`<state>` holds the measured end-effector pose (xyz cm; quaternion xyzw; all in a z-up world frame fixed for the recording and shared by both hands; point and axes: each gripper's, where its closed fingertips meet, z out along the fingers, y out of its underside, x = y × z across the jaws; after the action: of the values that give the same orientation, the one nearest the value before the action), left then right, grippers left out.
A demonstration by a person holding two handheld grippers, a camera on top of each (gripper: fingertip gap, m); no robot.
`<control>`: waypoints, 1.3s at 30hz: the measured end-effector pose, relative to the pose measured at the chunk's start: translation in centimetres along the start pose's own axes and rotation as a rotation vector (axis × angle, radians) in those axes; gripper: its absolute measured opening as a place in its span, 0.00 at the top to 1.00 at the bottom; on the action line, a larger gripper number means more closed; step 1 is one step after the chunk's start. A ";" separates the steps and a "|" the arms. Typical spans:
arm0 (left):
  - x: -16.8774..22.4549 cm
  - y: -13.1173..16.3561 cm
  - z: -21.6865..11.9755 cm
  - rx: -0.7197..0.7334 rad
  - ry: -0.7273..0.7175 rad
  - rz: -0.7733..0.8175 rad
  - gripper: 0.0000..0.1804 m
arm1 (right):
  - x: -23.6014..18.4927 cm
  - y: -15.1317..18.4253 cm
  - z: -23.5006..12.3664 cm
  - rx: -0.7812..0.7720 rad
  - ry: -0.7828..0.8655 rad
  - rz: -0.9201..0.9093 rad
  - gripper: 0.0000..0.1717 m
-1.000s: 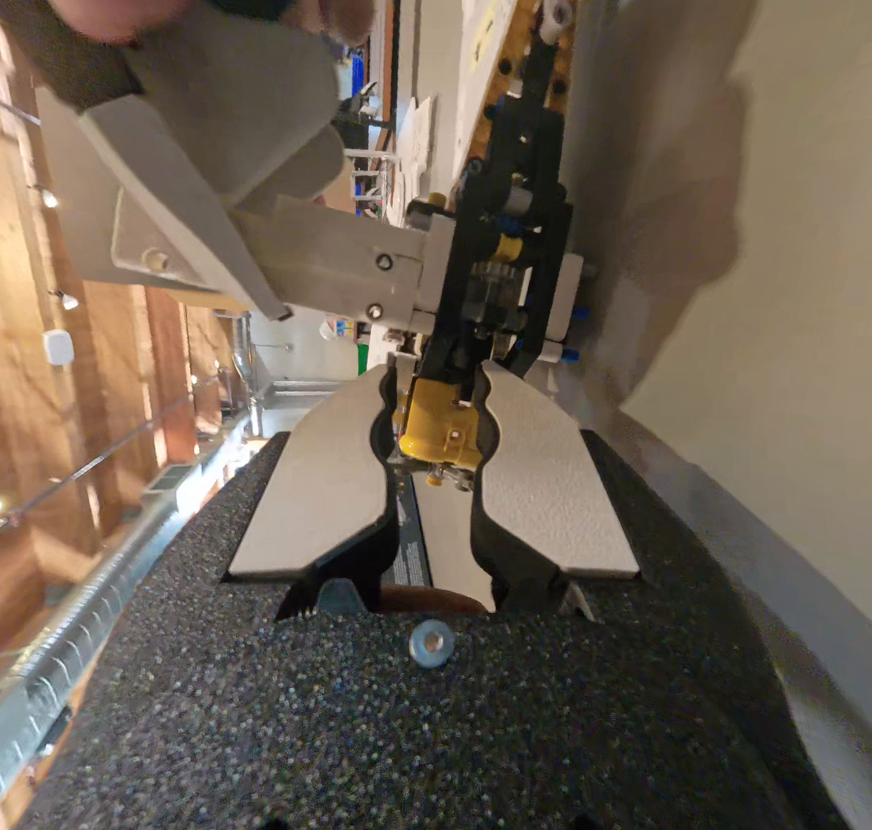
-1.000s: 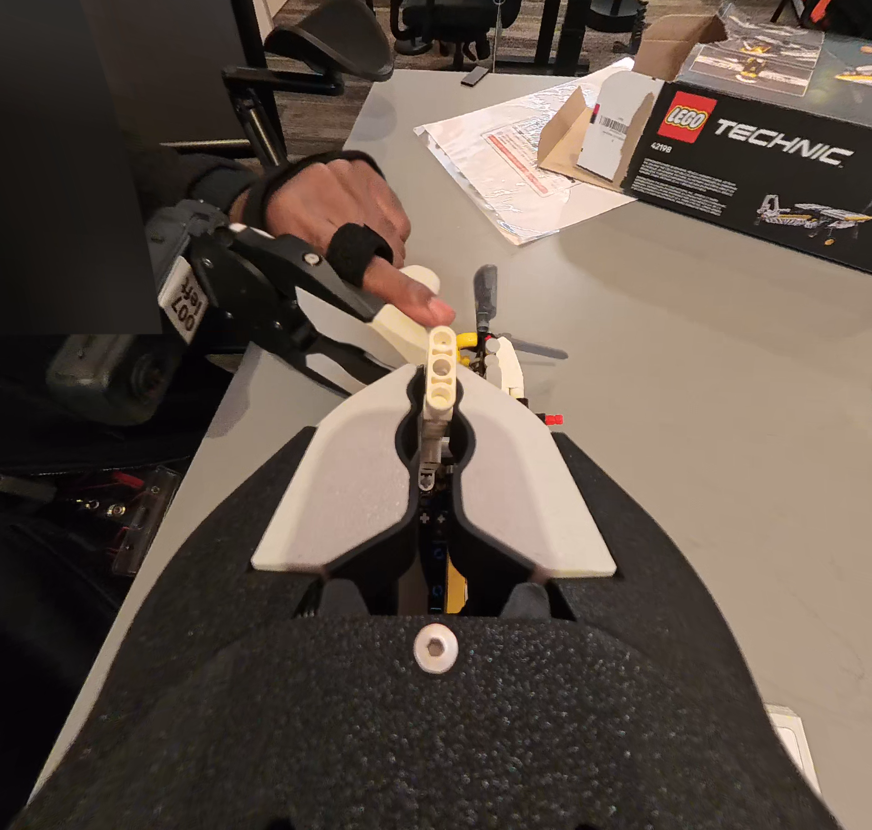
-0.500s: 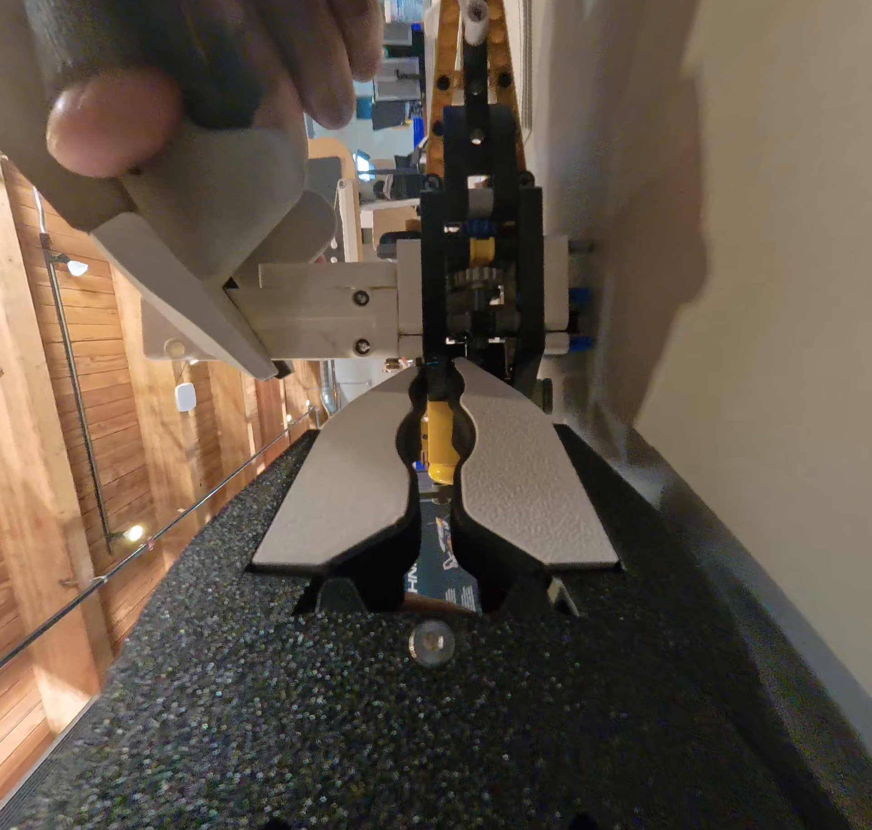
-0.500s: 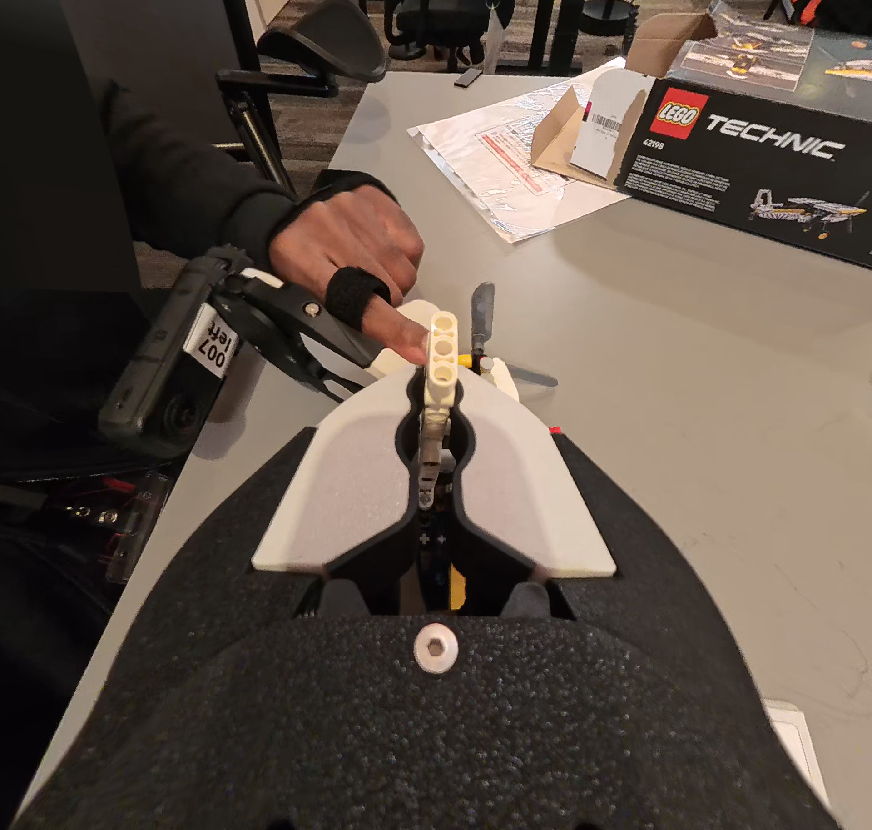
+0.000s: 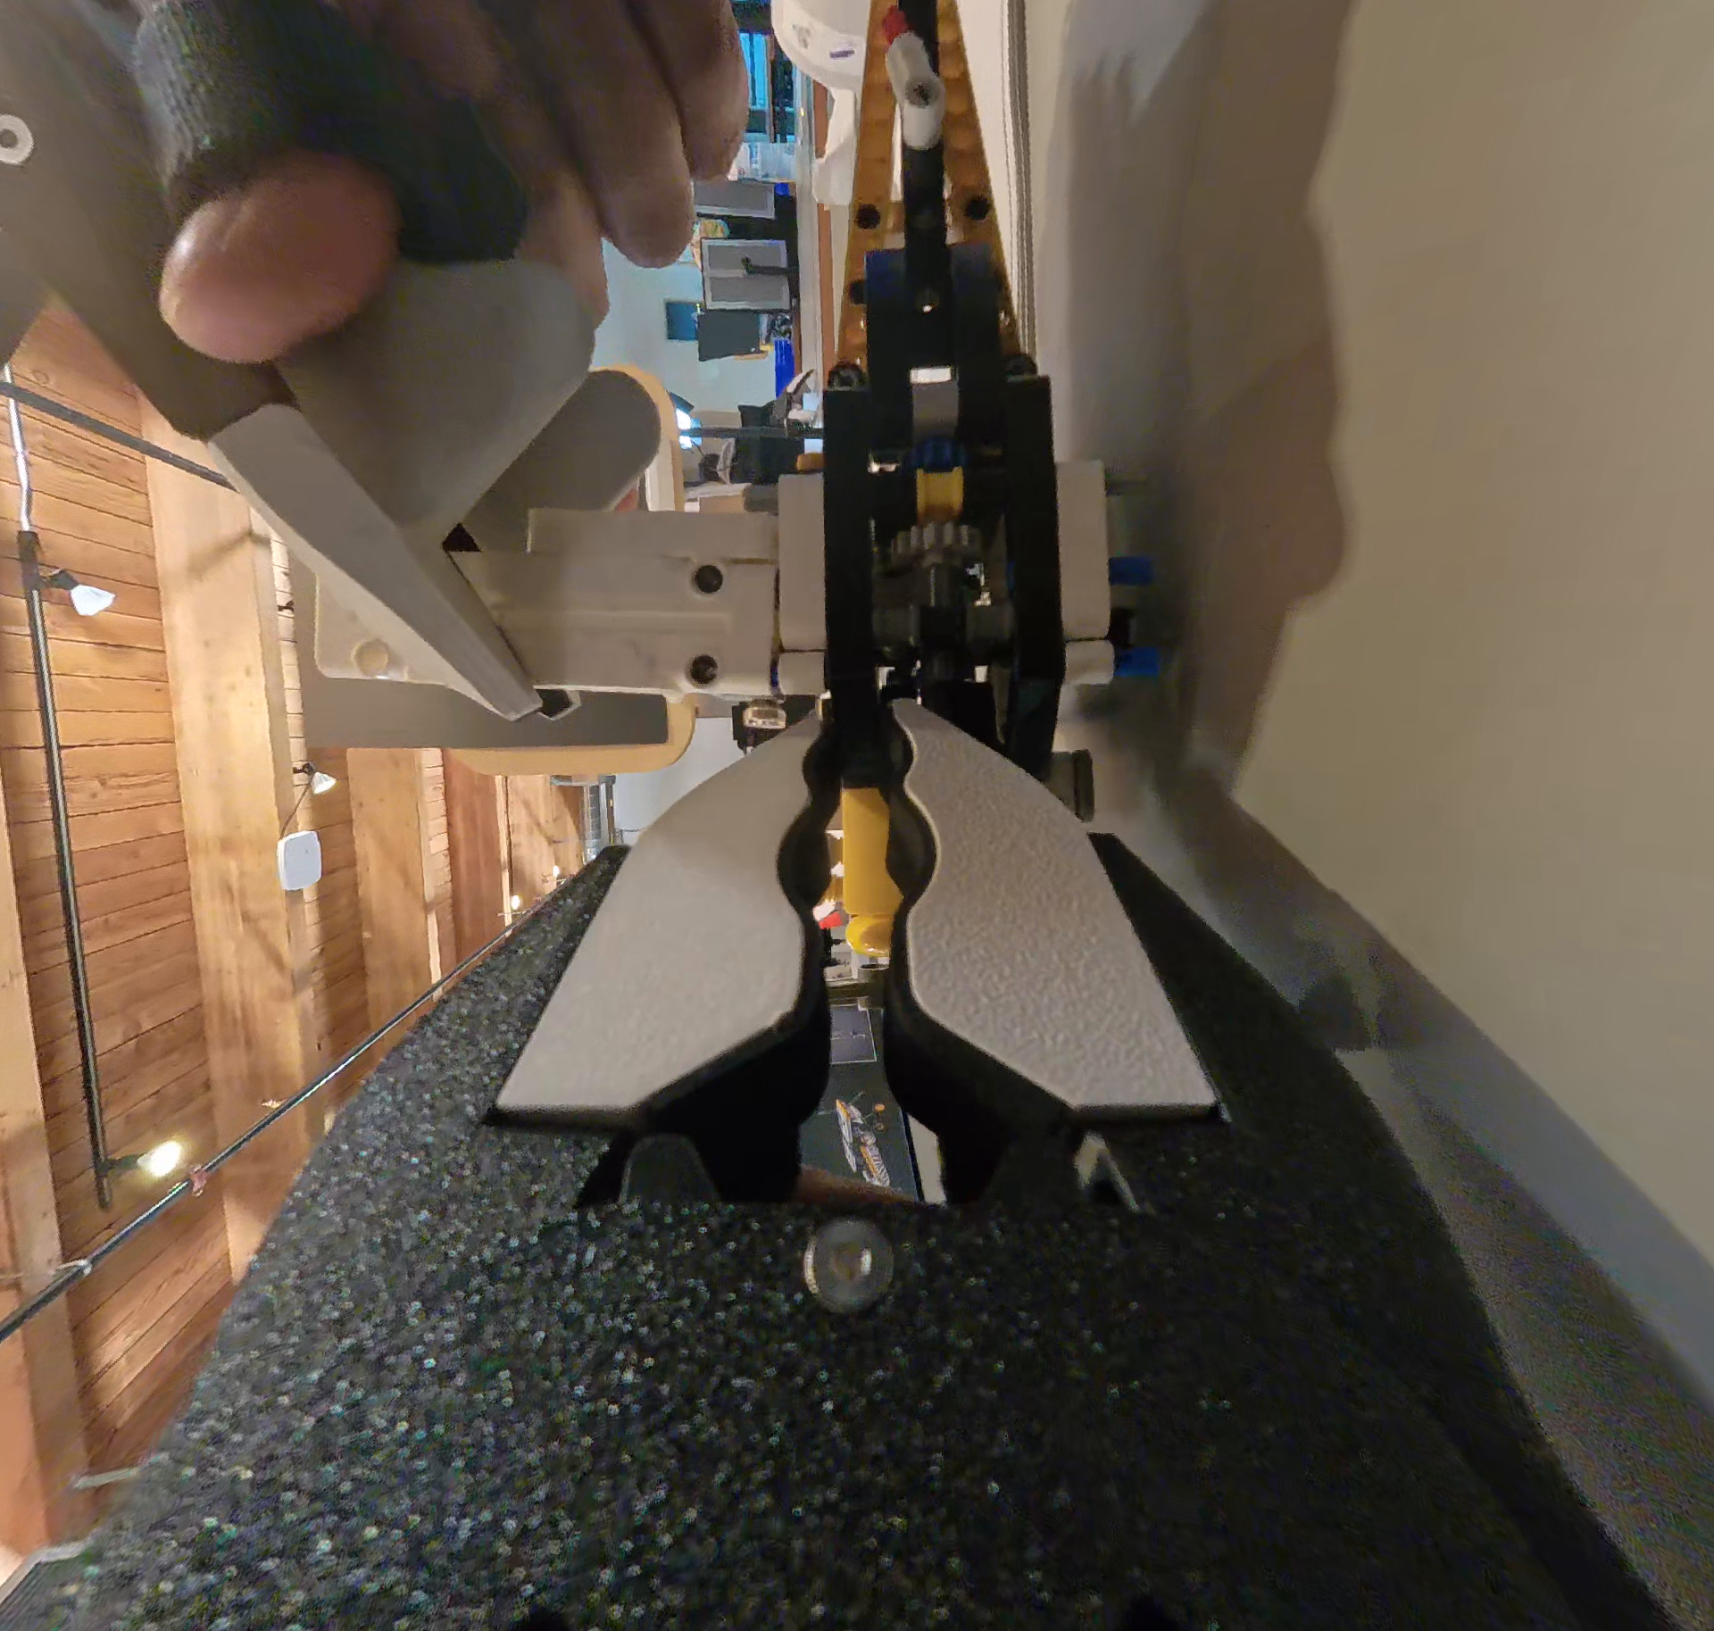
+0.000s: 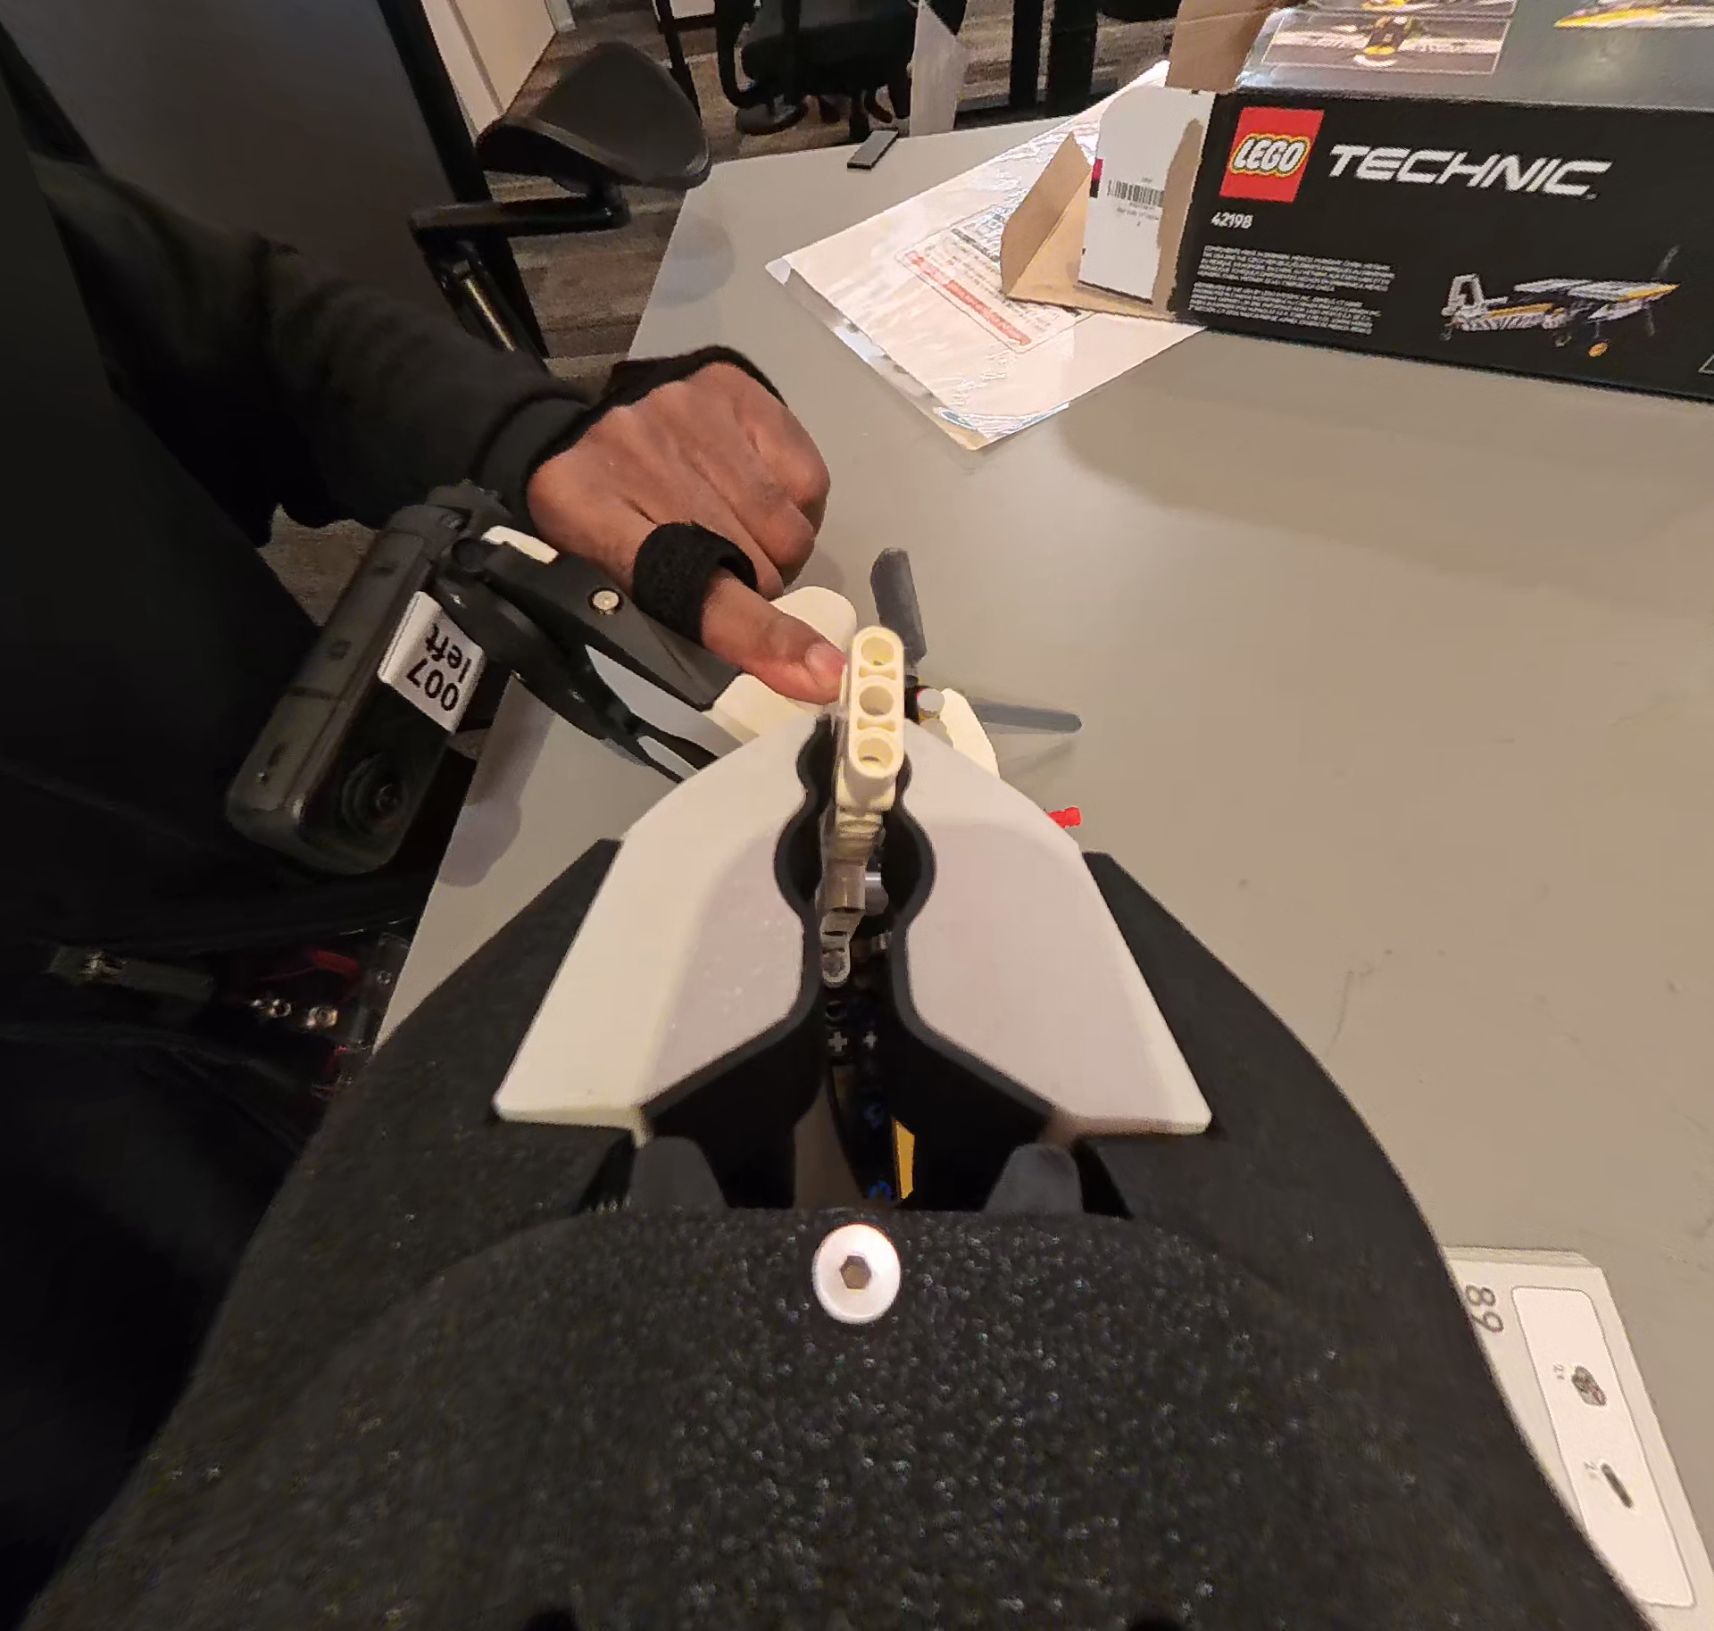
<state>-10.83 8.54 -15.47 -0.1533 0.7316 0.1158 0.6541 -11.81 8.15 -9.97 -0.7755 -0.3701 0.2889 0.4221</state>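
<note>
Left wrist view: the left tool [image 5: 858, 752] has its jaws drawn nearly together on the brick-built model [image 5: 937, 548], the pads pressing a black beam at the tips with a yellow piece [image 5: 867, 863] showing in the gap just behind. The model's black frame, grey gears and blue pins stand directly ahead of the tips, an orange perforated beam [image 5: 965, 223] running on beyond. To the left of the model the other tool's pale fingers [image 5: 603, 594] meet its white side panel, with a person's hand [image 5: 390, 102] above them (a black strap wraps one finger). The grey bench [image 5: 1484, 566] fills the right side, the camera being rolled over.

Right wrist view: the right tool [image 6: 867, 752] is nearly shut on a cream three-hole beam [image 6: 872, 705] that juts past its tips, both pads against its sides. Ahead lie grey propeller blades [image 6: 1029, 716]; ahead and to the left, the left tool held in the hand. Far ahead and to the right rest a black toy box [image 6: 1447, 223] and a plastic bag [image 6: 955, 297].

With two grips on one model, steady even pressure and no twisting between the tools would seem wise, lest a pin joint pop apart.
</note>
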 end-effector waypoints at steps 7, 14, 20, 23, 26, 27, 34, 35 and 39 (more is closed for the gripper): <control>0.2 -0.8 0.4 0.030 0.020 0.019 0.95 | -0.4 0.1 0.5 -0.173 0.033 -0.206 0.95; 0.0 -0.7 0.3 0.039 0.001 -0.014 0.95 | 0.0 0.1 -0.2 -0.103 0.007 -0.079 0.95; 0.1 -1.3 0.6 0.053 0.008 -0.011 0.96 | -0.2 0.2 0.0 -0.146 0.017 -0.127 0.95; 0.1 -0.8 0.7 0.036 0.005 -0.013 0.96 | 0.0 0.0 0.5 -0.177 0.038 -0.174 0.94; 0.0 -0.9 0.4 0.057 -0.005 -0.035 0.95 | -0.2 0.3 -0.4 -0.130 0.018 -0.127 0.95; 0.0 -1.1 0.3 0.066 -0.003 -0.039 0.95 | -0.3 0.5 -0.8 -0.114 0.005 -0.105 0.95; -0.1 -1.5 0.6 0.078 0.001 -0.052 0.95 | 0.0 -0.1 -0.7 -0.125 0.034 -0.129 0.94; -0.1 -1.5 0.5 0.081 0.000 -0.048 0.95 | -0.1 0.0 -0.8 -0.110 0.029 -0.115 0.94; -0.1 -1.7 0.3 0.088 -0.006 -0.050 0.95 | -0.2 0.3 -1.6 -0.066 0.013 -0.066 0.95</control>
<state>-9.85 7.07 -15.31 -0.1423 0.7299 0.0678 0.6652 -10.62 7.14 -9.42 -0.7783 -0.4020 0.2572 0.4081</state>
